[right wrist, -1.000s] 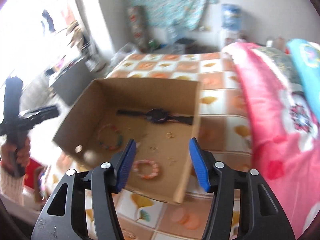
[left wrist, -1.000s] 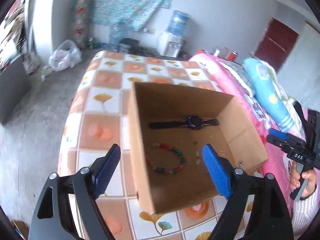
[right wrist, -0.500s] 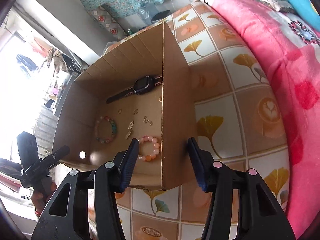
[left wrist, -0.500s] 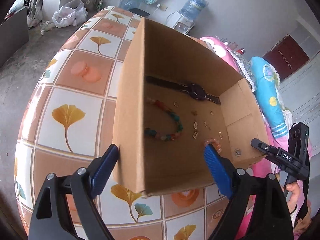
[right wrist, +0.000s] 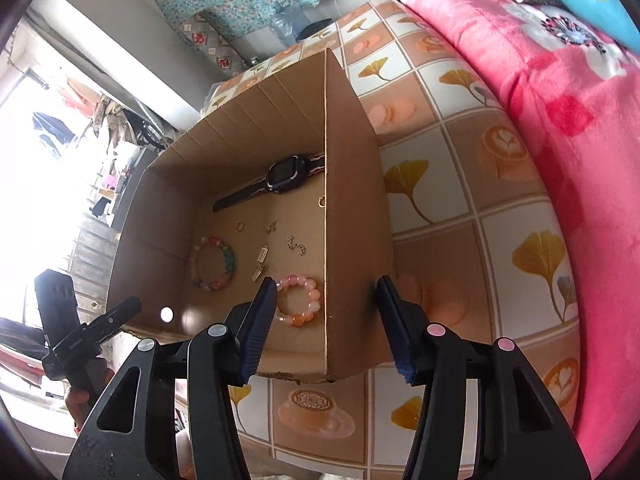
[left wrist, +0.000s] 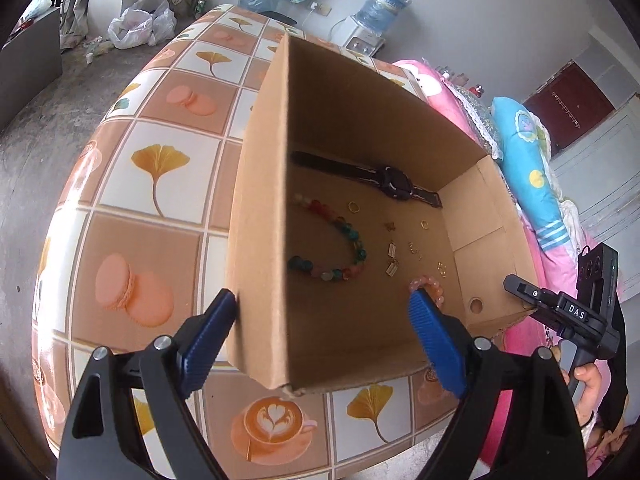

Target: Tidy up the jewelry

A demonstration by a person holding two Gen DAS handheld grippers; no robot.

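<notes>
An open cardboard box (left wrist: 260, 200) stands on the tiled tablecloth. On its floor lie a black watch (left wrist: 394, 182), a multicoloured bead bracelet (left wrist: 358, 246), a pink bead bracelet (left wrist: 430, 282) and several small gold pieces (left wrist: 392, 248). My left gripper (left wrist: 323, 299) is open wide and straddles the box's left wall, one finger outside, one inside by the pink bracelet. My right gripper (right wrist: 327, 284) is open astride the right wall (right wrist: 352, 240), its inner finger beside the pink bracelet (right wrist: 312, 300). The right wrist view also shows the watch (right wrist: 286, 174). Neither gripper holds anything.
A pink floral blanket (right wrist: 560, 100) and a blue pillow (left wrist: 524, 160) lie along the table's right side. A water dispenser (left wrist: 376, 20) and a white plastic bag (left wrist: 140, 20) sit on the floor beyond. A hand holds the other gripper (left wrist: 560, 312) at the box's right.
Both grippers have come down and closer to the box, tilting to look into it. Each now has a side wall between its fingers.
</notes>
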